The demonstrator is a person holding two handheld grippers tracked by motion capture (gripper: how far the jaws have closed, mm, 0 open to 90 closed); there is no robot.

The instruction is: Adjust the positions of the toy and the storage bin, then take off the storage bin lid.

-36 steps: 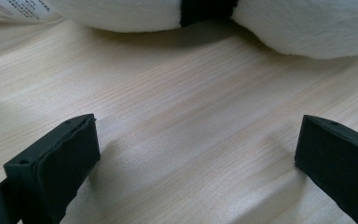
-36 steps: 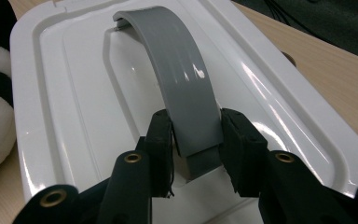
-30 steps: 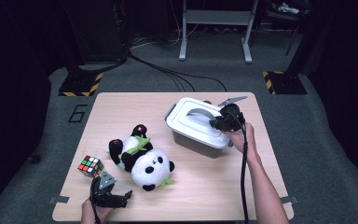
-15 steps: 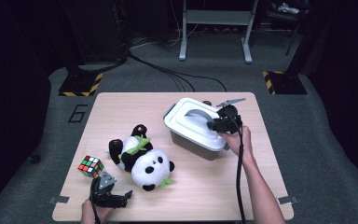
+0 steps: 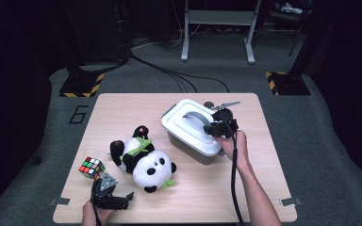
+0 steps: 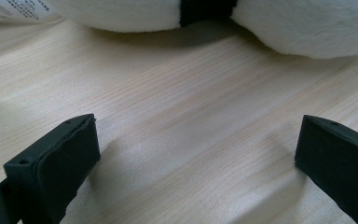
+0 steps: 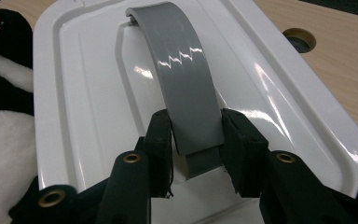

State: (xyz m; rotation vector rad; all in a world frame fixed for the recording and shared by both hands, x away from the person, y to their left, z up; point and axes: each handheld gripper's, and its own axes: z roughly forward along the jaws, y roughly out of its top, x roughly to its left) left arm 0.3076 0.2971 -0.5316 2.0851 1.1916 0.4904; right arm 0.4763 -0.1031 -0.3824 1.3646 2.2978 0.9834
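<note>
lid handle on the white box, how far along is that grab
Done: the right tool has its jaws closed on both sides of the grey handle of the white lid. In hand: that grip. Left: the lid sits flat on the grey box, not yet lifted. The left tool waits open near the panda toy, holding nothing.

Both tongs are black: the left tongs [image 5: 122, 200] carry a grey three-cornered plate, the right tongs [image 7: 196, 144] show brass-ringed screw holes and trail a black cable. The forearms are sleeveless.
</note>
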